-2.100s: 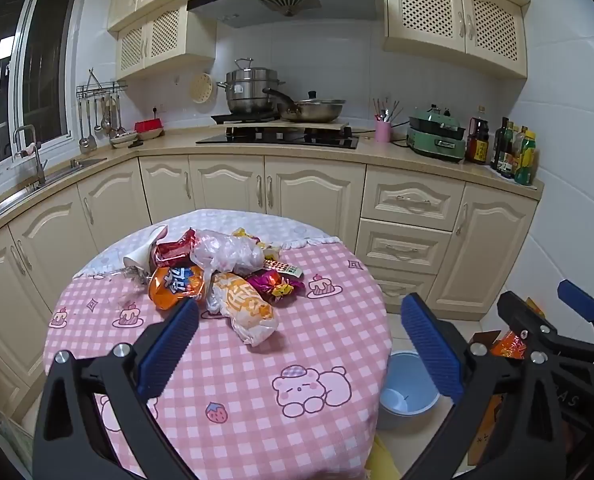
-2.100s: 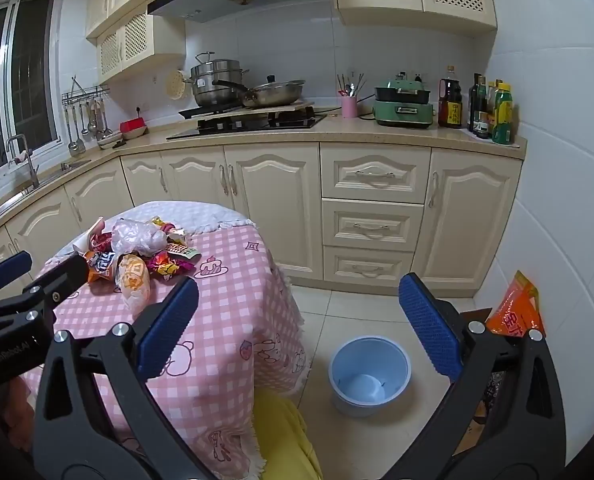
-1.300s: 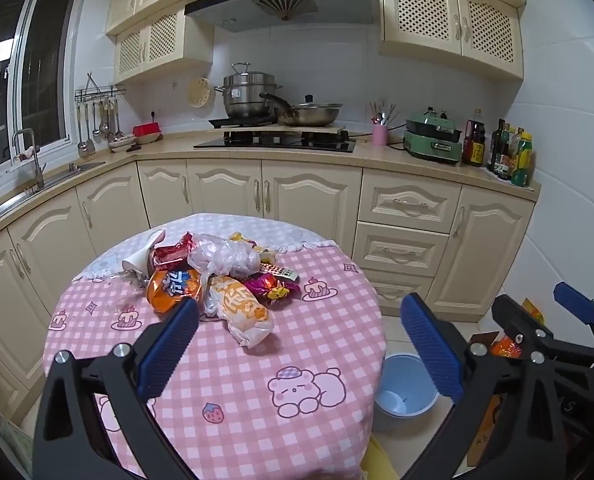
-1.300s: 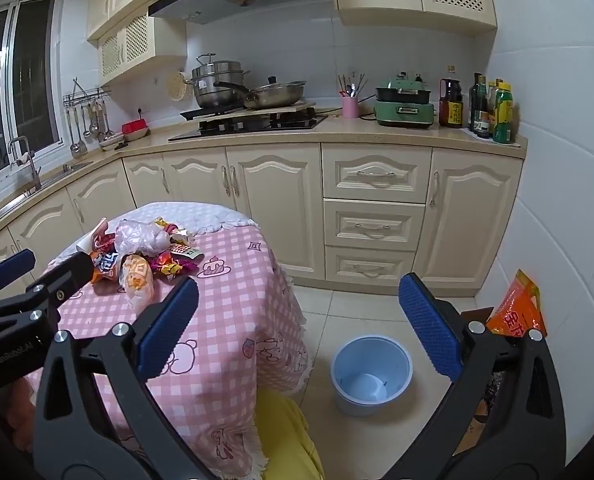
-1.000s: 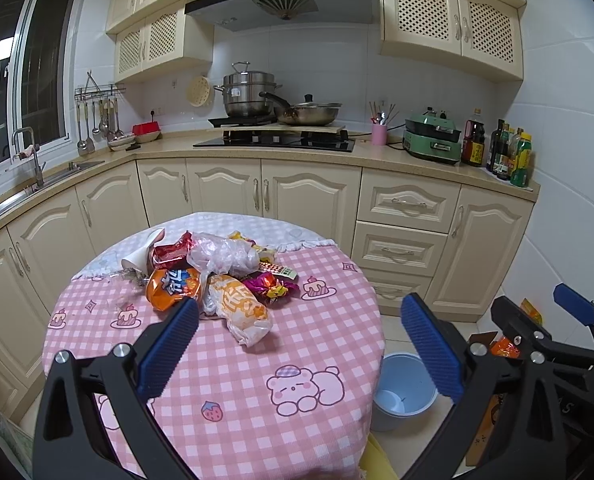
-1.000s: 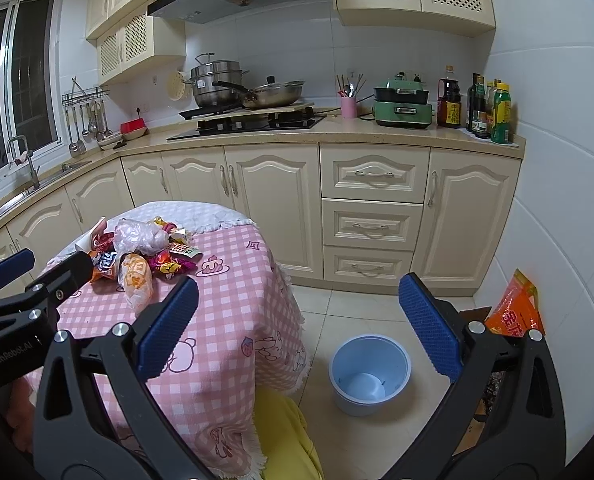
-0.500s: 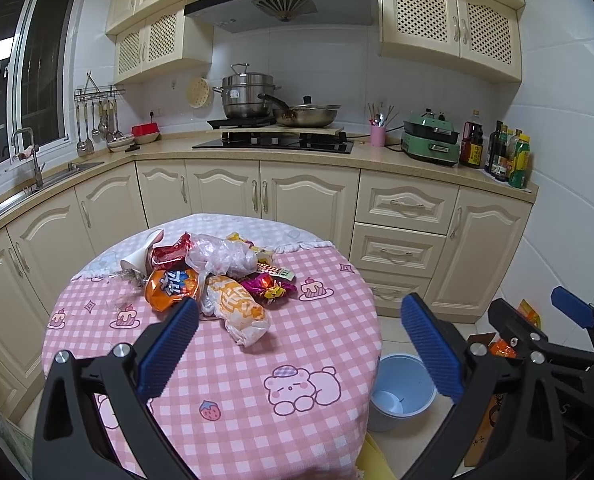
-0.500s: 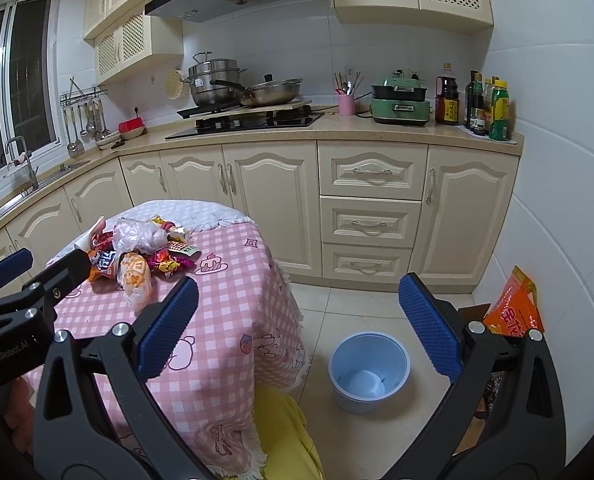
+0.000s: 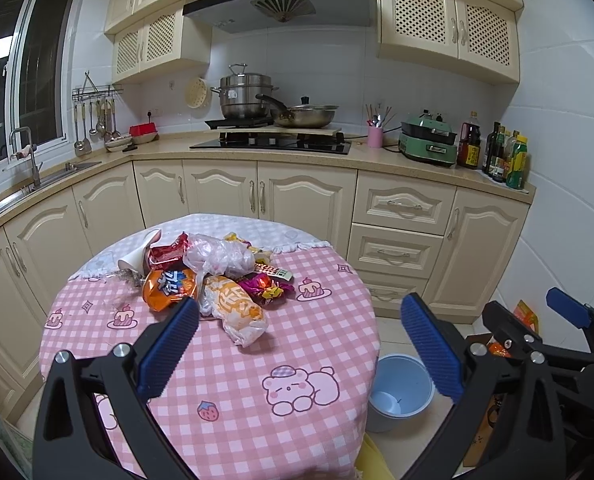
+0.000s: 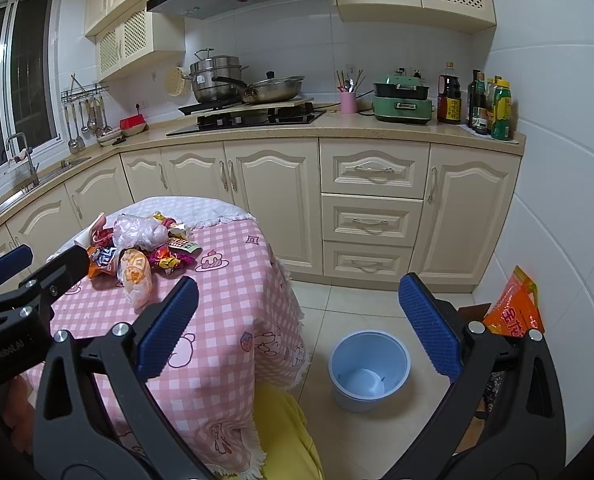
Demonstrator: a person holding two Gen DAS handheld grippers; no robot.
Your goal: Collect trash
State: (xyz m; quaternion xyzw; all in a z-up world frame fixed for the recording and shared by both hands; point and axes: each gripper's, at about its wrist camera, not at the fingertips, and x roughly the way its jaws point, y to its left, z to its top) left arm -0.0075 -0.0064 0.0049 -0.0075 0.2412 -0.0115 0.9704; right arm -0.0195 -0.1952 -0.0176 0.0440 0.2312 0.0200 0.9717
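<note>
While the left gripper (image 9: 297,342) stays wide open and empty, its view shows the trash pile (image 9: 209,276) lying slightly lower on the pink-checked counter (image 9: 317,344) than 2.1 s ago. Right wrist view: right gripper (image 10: 297,322) also spread open, empty; blue bin (image 10: 369,368) on the floor, position nearly unchanged.

– How many bins?
– One pale blue plastic bin (image 10: 369,368).
– And tables?
– One round table in pink checked cloth (image 9: 297,344).
– Cookware on the stove?
– One steel stockpot (image 9: 246,96), one steel frying pan (image 9: 309,115).
– Grippers?
– Two.
</note>
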